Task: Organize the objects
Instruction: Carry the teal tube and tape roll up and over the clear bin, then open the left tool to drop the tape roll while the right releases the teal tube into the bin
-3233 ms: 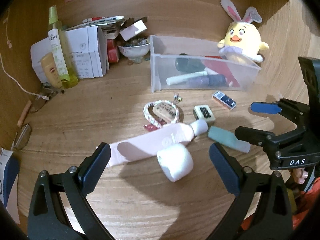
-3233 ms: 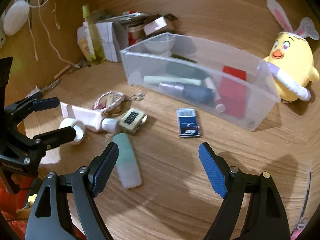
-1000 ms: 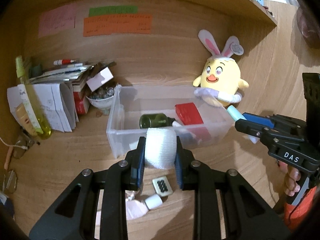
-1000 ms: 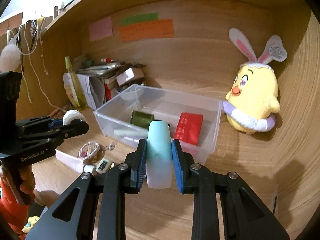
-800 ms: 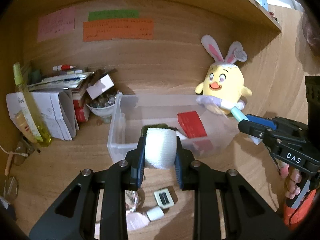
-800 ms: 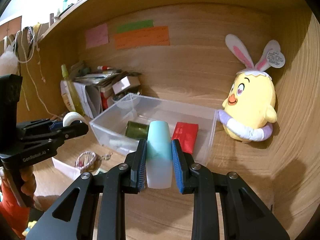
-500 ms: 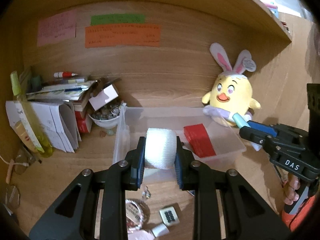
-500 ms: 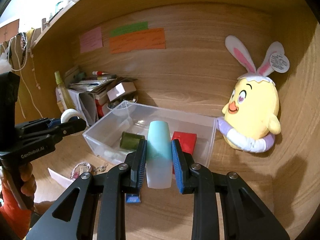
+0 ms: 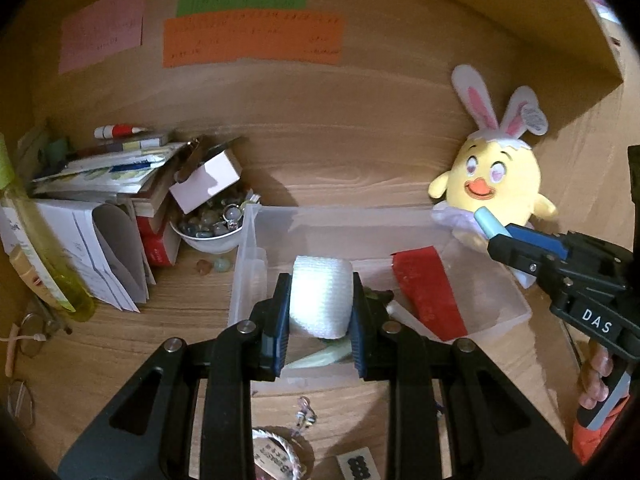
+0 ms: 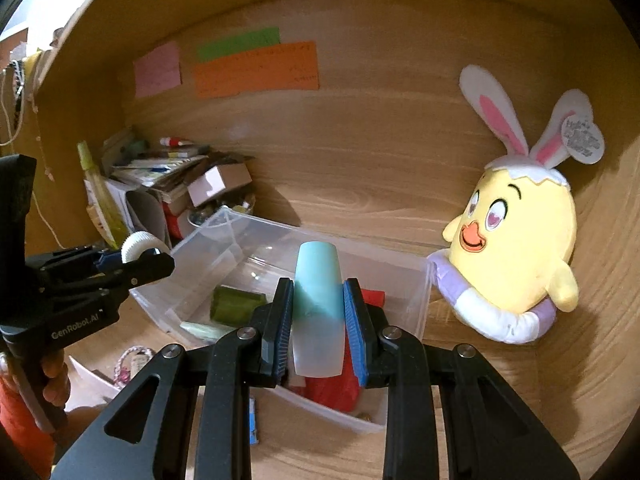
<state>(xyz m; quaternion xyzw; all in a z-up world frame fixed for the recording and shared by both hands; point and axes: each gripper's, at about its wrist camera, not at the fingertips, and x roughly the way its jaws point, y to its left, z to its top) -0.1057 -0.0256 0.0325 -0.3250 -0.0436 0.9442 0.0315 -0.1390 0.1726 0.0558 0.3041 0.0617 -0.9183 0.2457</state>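
Both hands are carrying something toward the clear plastic storage bin (image 9: 516, 304) that sits on the wooden desk (image 9: 188, 320), with a yellow plush chick with bunny ears (image 10: 516, 256) just to its right. The left gripper (image 9: 320, 320) is nearly closed, its blue pads clamped on a white roll of gauze-like bandage (image 9: 320, 296). The right gripper (image 10: 318, 328) is likewise pinched down on a pale mint-green tube with a frosted lower half (image 10: 318, 304), standing upright between the pads.

Each item appears to hang over the bin's near side, the roll toward the left end and the tube further right. Inside lie a red flat packet (image 9: 424, 292), a dark green jar (image 10: 236, 304) and a pale tube.

To do this well, I'd bring each gripper further in past the near wall, lower it until the item is just above the contents, then let go. Dropping from high risks the roll bouncing out. The two grippers should stay apart, so releasing one at a time looks safer.
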